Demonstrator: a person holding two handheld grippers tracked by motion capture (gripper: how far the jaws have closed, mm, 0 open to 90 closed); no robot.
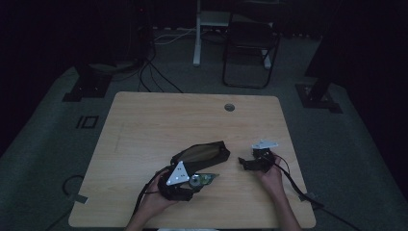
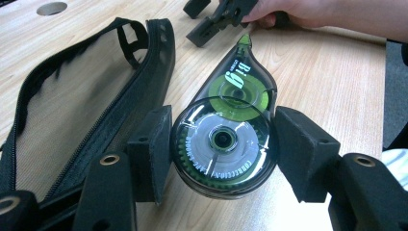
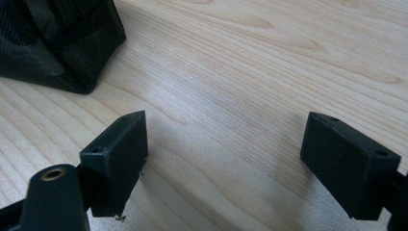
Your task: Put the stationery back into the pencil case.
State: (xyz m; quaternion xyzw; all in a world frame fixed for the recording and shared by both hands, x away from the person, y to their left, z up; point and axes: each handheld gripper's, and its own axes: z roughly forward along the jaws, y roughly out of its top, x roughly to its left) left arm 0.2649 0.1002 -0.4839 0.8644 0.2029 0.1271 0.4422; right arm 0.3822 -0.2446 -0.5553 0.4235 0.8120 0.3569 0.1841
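1. We hold the correction tape dispenser (image 2: 226,139) in the left gripper (image 2: 223,159): its pads (image 2: 153,151) press on both flanks of the round, wide end, so the jaws stand at a middling width set by the dispenser body.
2. The dispenser rests low over the table (image 1: 144,125), near the front edge, just right of the open black pouch (image 1: 202,153) (in the high view it shows as a green-tinted shape (image 1: 204,179) beside the left hand (image 1: 156,195)).
3. Its long axis runs straight away from the left gripper, with the green tapered tip pointing toward the right gripper (image 1: 252,162).
4. The pouch lies to the left of the dispenser in the left gripper view (image 2: 91,96), zipper mouth open and facing up, close beside the left pad without clearly touching it.
5. The right gripper (image 3: 223,159) stands wide with nothing between its jaws, hovering over bare wood; a corner of the pouch (image 3: 57,43) sits ahead and to its left.
6. We judge that the next move turns on swinging the tip leftward toward the pouch mouth; the left hand is the nearer one, already loaded.
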